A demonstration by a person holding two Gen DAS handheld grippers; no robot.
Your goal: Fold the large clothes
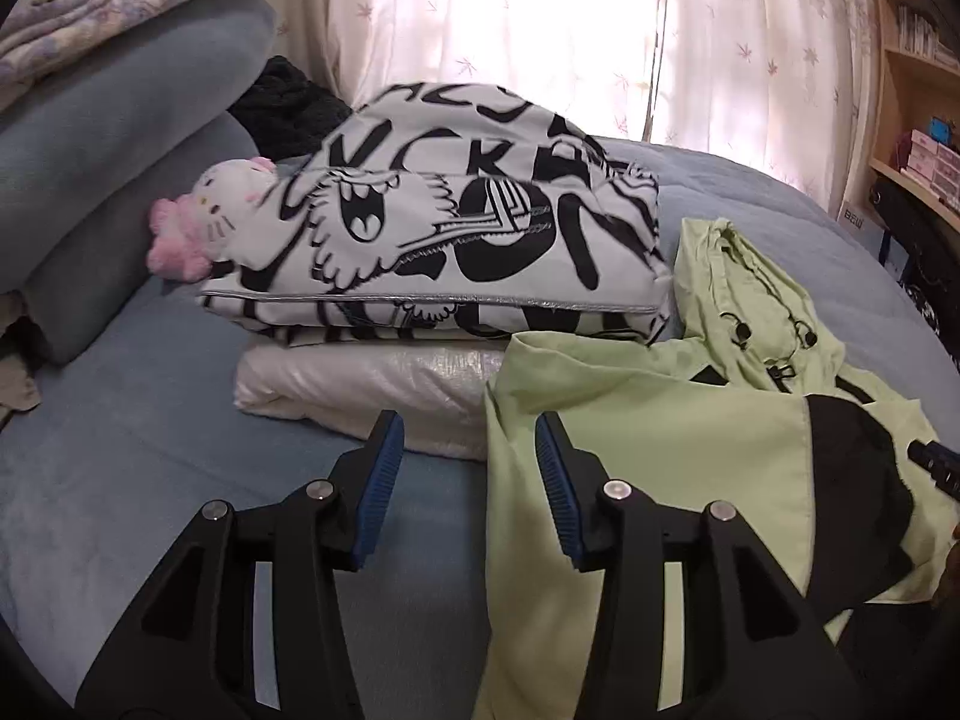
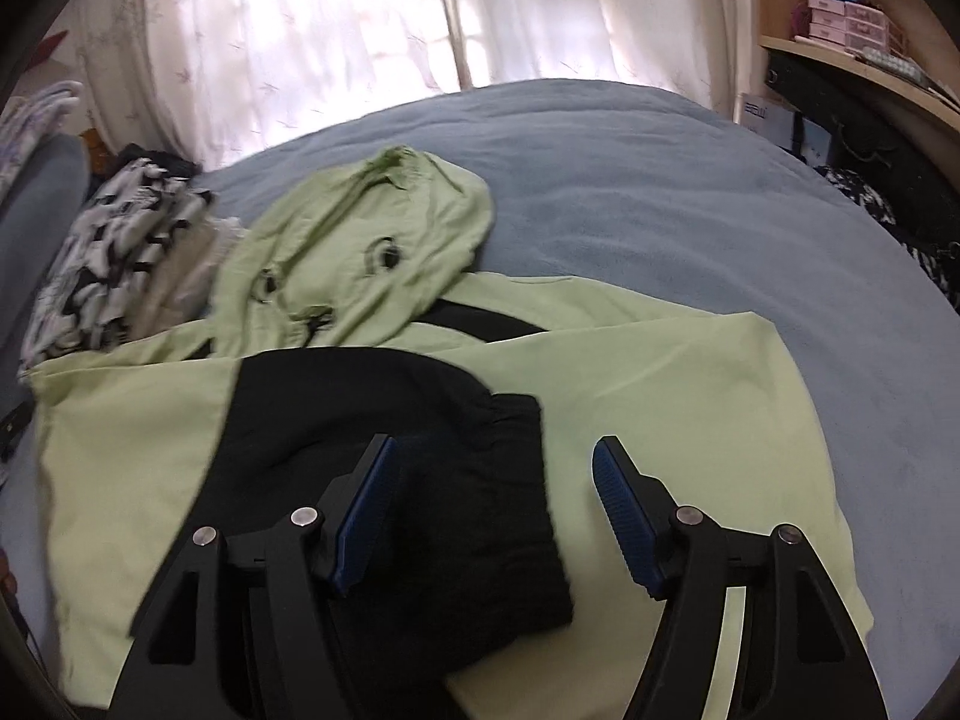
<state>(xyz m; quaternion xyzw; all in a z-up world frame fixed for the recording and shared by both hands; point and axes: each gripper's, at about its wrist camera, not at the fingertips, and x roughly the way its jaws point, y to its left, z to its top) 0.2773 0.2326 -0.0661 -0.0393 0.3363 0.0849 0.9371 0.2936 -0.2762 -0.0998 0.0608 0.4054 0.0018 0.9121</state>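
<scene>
Two grippers, and you had neither one holding anything. Your left gripper (image 1: 468, 450) stood partly open above the near left edge of the green jacket (image 1: 660, 432), nothing between its pads, one finger over the blue bedcover (image 1: 120, 450) and the other over the cloth. Your right gripper (image 2: 495, 480) was spread wider, its jaws empty, hovering over the black sleeve (image 2: 432, 480) that lay folded inward across the jacket's body. That sleeve was placed there for a reason, I'd say: tucking it across the chest squares the garment into a rectangle before the long folds. The jacket itself lay flat on the bed, its hood (image 2: 372, 222) pointing away from you towards the curtain (image 2: 360, 30), spread rather than bunched so the edges could be found. Just left of it you had the pile of finished work: the black-and-white printed garment (image 1: 468, 228) folded on top of a white padded one (image 1: 372, 384), with a plush cat toy (image 1: 210, 210) tucked against it and the grey pillows (image 1: 108, 138) behind. The jacket's left edge was touching that stack, so space on that side looked tight. My read was that you were between grips, with one sleeve in and the body fold not yet started
</scene>
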